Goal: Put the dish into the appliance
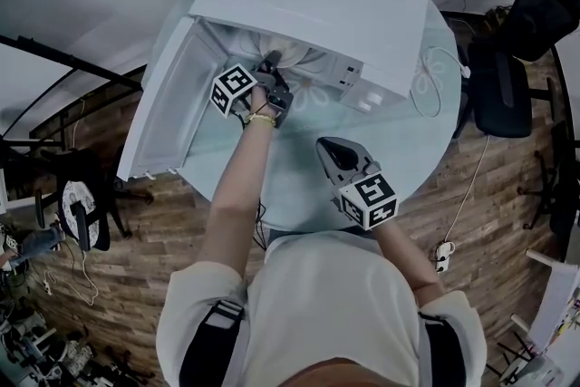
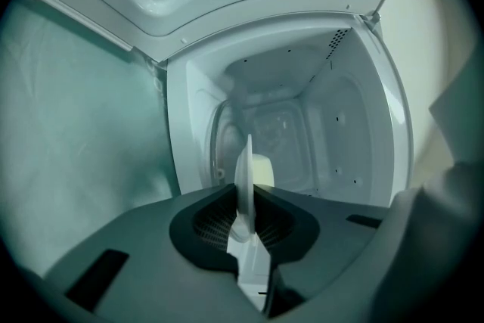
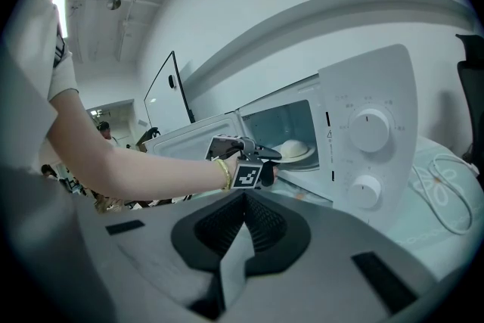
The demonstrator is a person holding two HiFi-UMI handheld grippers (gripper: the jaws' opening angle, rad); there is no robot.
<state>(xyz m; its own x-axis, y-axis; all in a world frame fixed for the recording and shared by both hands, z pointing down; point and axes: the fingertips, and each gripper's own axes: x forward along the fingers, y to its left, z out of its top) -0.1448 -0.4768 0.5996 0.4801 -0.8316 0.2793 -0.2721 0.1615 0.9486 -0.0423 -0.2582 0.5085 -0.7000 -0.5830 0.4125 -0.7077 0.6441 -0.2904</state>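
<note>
We see the white microwave (image 1: 308, 4) standing on the far part of a round, pale table (image 1: 426, 159), with its door (image 1: 159, 104) swung wide open to the left. The left gripper (image 1: 272, 72) reaches into the mouth of the oven, its marker cube (image 1: 234, 89) just outside the opening. In the left gripper view its jaws are clamped on the near rim of the white dish (image 2: 244, 178), which shows edge-on between the pads and juts forward into the bare white cavity (image 2: 302, 110). From the right gripper view we see the dish lying flat, low in the left part of the opening and inside the oven; we cannot tell whether it touches the cavity floor. The right gripper (image 3: 240, 238) hangs back over the near part of the table, well apart from the microwave and pointed towards it, with its jaws pressed together and nothing between them. To the right of the opening, the control panel carries two round knobs, an upper knob (image 3: 370, 121) and a lower knob (image 3: 364, 191). A white cable (image 3: 446, 185) lies looped on the table just beside the microwave's right side. A black chair (image 1: 507, 77) stands on the wooden floor (image 1: 136, 222) to the right of the table.
</note>
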